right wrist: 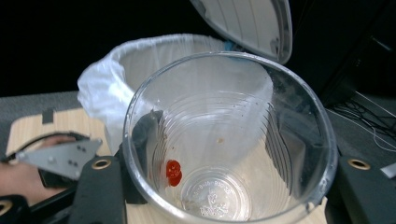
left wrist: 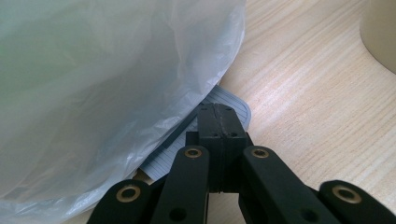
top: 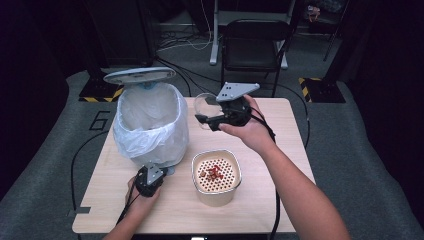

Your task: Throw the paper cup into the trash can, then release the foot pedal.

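- The person's right gripper (top: 204,121) is holding a clear plastic cup (right wrist: 229,140) at chest height over the far part of the wooden worktop (top: 270,200), jaws partly closed and clamped on the cup's sides, mouth tilted toward the pedal bin (top: 150,125).
- The cup is looking nearly empty: one small red scrap (right wrist: 173,172) is clinging to its inner wall near the base.
- The left gripper (left wrist: 219,122) is sitting low at the foot of the bin, jaws fully together with nothing between them, resting on the bin's ridged grey pedal (left wrist: 229,100).
- The bin's lid (top: 140,75) is standing raised, and a white plastic liner (top: 165,137) is draped over the rim.
- A cream container with a perforated strainer top (top: 216,172) is sitting just beside the bin, near the front edge, with red bits (top: 214,172) lying on the holes.
- My reading: the contents are apparently strained already; dropping the cup into the open bin appears to be what is left.
- The room is dim, with grey carpet, trailing cables and a black folding chair (top: 255,40) beyond the worktop.
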